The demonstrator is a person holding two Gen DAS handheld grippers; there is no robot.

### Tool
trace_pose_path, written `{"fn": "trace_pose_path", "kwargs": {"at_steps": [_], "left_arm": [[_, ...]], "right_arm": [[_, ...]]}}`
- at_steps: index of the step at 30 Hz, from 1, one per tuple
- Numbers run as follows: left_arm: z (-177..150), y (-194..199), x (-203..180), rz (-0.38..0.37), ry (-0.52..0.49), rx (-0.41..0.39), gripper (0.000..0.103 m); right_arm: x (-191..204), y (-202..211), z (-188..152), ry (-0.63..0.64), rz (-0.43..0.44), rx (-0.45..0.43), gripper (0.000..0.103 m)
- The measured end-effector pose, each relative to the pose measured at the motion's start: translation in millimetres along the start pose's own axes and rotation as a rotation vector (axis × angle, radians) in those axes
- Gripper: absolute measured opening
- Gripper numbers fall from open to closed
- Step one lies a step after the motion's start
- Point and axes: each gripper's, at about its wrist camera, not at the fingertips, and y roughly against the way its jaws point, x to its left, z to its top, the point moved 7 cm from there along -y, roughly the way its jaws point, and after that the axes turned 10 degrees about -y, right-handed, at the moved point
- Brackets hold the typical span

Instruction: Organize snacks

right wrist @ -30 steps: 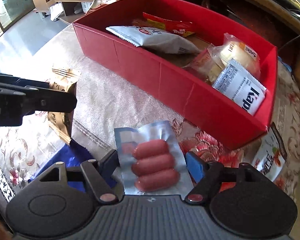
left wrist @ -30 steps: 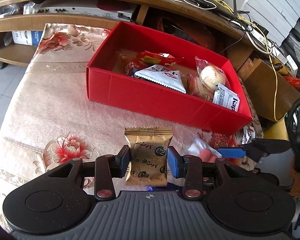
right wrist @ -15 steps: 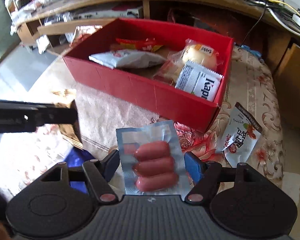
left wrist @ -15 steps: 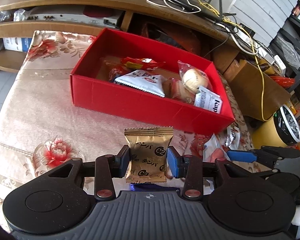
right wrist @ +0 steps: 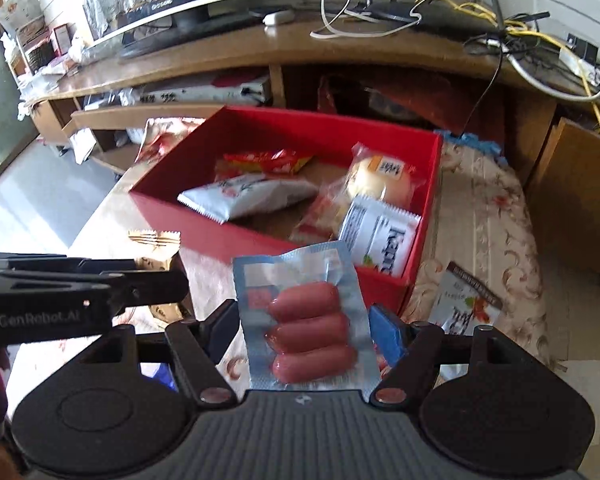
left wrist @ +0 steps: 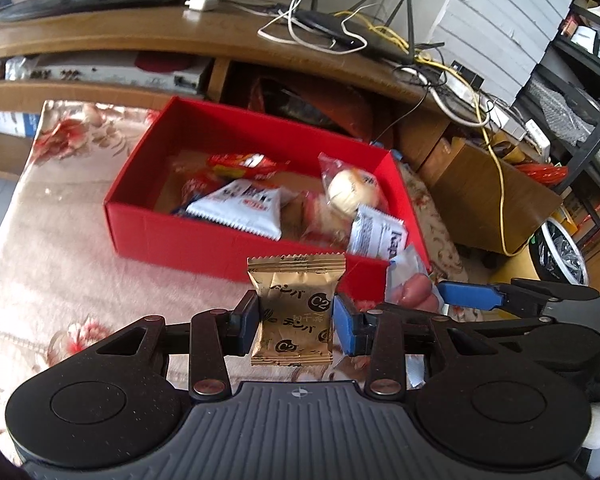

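Gold foil crinkles where the left claw [left wrist: 296,318] clamps the gold snack packet [left wrist: 296,304]; the right claw [right wrist: 302,330] pinches a vacuum-packed sausage pack [right wrist: 304,320]. Both hang above the floral-clothed surface [left wrist: 52,264], short of the red box [left wrist: 204,240]. Slick film could slip, or the two close claws collide. Packets crowd the box's right end; a loose sachet [right wrist: 468,304] lies outside.
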Motion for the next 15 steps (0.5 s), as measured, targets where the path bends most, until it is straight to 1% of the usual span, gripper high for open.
{"fn": "trace_pose_path", "kwargs": {"at_steps": [6,15], "left_arm": [[18.1,-3.3,-6.0,0.001,-0.005,-0.025,0.046],[55.7,-9.9,-5.1,0.008,-0.005,-0.071,0.046]], "right_arm": [[-6.9,-0.2,18.8,-0.033,-0.011,-0.03,0.078],[-14.4,-2.9,56.0,-0.1,-0.007,-0.09,0.078]]}}
